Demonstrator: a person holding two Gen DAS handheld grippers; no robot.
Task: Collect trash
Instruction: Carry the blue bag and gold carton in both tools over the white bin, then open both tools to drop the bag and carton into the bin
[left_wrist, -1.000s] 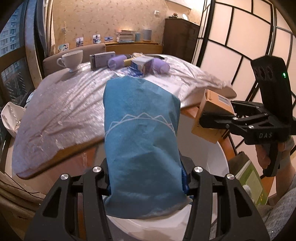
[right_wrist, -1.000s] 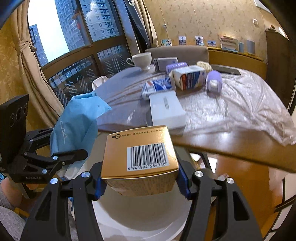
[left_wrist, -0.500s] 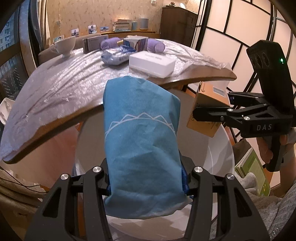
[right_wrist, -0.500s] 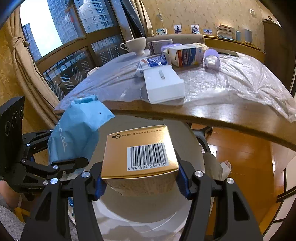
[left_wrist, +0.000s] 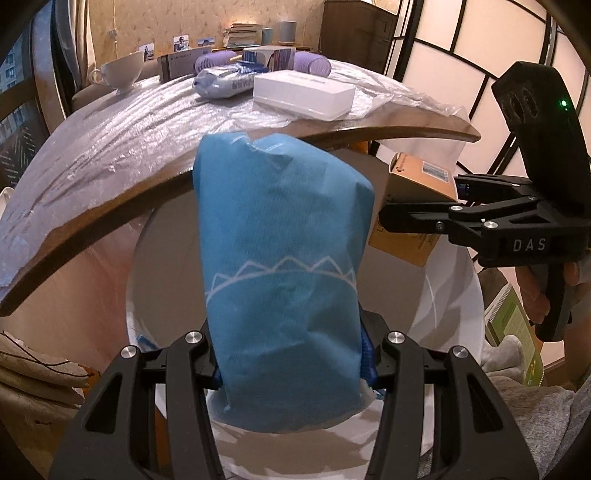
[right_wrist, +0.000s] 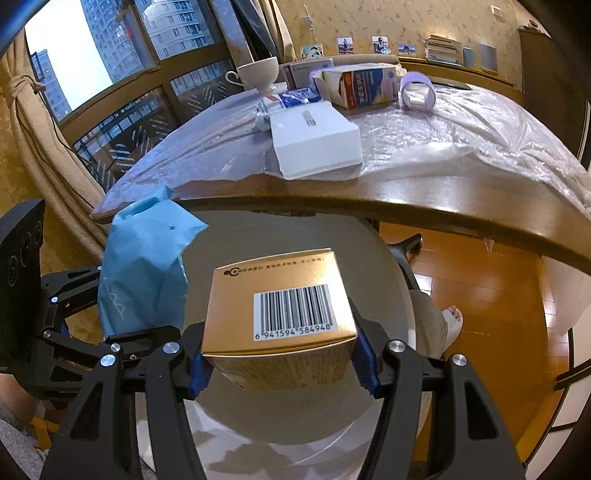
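Room: a dining room with a tall window on the left and a paper screen on the right; a wooden table (right_wrist: 461, 206) under a plastic cover stood at the far side.
Bin: a white round trash bin (left_wrist: 458, 295) stood on the floor near the table edge, right below both grippers, with its mouth open upward.
Left gripper: the left gripper (left_wrist: 291, 350) was clamped on a blue paper bag (left_wrist: 280, 258), and held it upright over the bin, I think so that it falls inside when let go.
Right gripper: the right gripper (right_wrist: 280, 365) was clamped on a gold carton (right_wrist: 277, 302) with a barcode on top, also over the bin mouth, just beside the bag but not touching it.
Remaining on table: a white box (right_wrist: 314, 144), a milk carton (right_wrist: 362, 88), a blue wrapper (left_wrist: 225, 79), purple rolls (left_wrist: 312, 66) and a teacup (right_wrist: 258, 74) lay at the far part, well apart from the bin.
Stage: both pieces seemed ready for release; more trash probably waited on the table.
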